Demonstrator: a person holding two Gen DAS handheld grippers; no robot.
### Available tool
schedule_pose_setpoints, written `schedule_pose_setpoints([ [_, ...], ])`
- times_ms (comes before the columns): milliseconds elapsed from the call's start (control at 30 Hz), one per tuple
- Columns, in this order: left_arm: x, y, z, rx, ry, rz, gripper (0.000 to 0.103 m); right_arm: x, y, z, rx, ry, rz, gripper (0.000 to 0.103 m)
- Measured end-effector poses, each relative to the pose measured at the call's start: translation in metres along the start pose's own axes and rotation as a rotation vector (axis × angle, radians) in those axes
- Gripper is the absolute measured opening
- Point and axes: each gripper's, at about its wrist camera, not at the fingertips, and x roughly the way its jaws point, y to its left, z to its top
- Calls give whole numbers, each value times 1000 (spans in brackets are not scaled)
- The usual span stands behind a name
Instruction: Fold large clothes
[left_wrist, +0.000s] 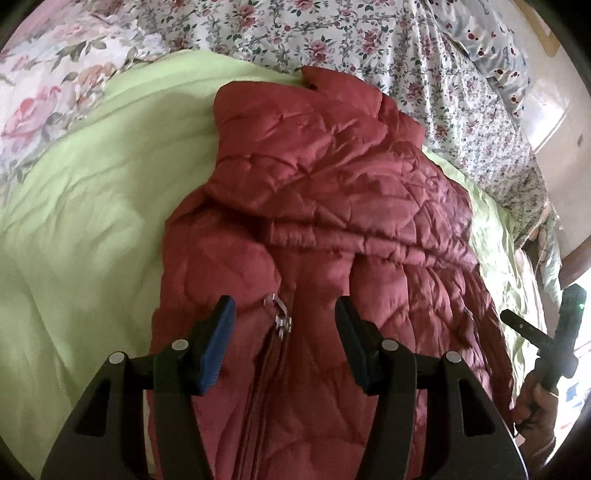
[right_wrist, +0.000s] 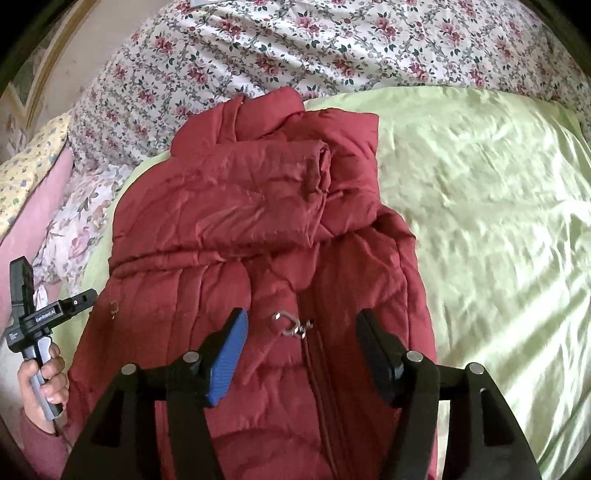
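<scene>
While the red jacket (left_wrist: 314, 221) is lying on a green quilt (left_wrist: 92, 221) spread over a floral sheet (left_wrist: 332, 37), both grippers are hovering above its lower front. Its sleeves are lying folded across the chest, and its collar is pointing toward the far side of the bed. Its zipper pull (right_wrist: 291, 326) is showing between the jaws in both views. The left gripper (left_wrist: 284, 343) is standing about half open, holding nothing. The right gripper (right_wrist: 299, 356) is also gaping, its pads clear of the fabric. A hand (right_wrist: 42, 380) is gripping the left handle.
</scene>
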Motion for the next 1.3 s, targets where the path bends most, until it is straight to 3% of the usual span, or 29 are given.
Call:
schedule_pose_setpoints([
  [200, -19, 8, -25, 7, 24, -5, 55, -18, -14, -21, 13, 13, -15, 78],
  [467, -32, 16, -59, 8, 61, 15, 55, -38, -41, -58, 68, 34, -89, 79],
  [600, -40, 13, -70, 33, 64, 23, 63, -42, -45, -78, 75, 63, -99, 79],
  [933, -53, 9, -100, 94, 78, 74, 69, -37, -34, -115, 76, 150, -26, 79],
  [1300, -78, 24, -114, 66, 22, 121, 69, -49, -29, -128, 76, 139, -9, 79],
])
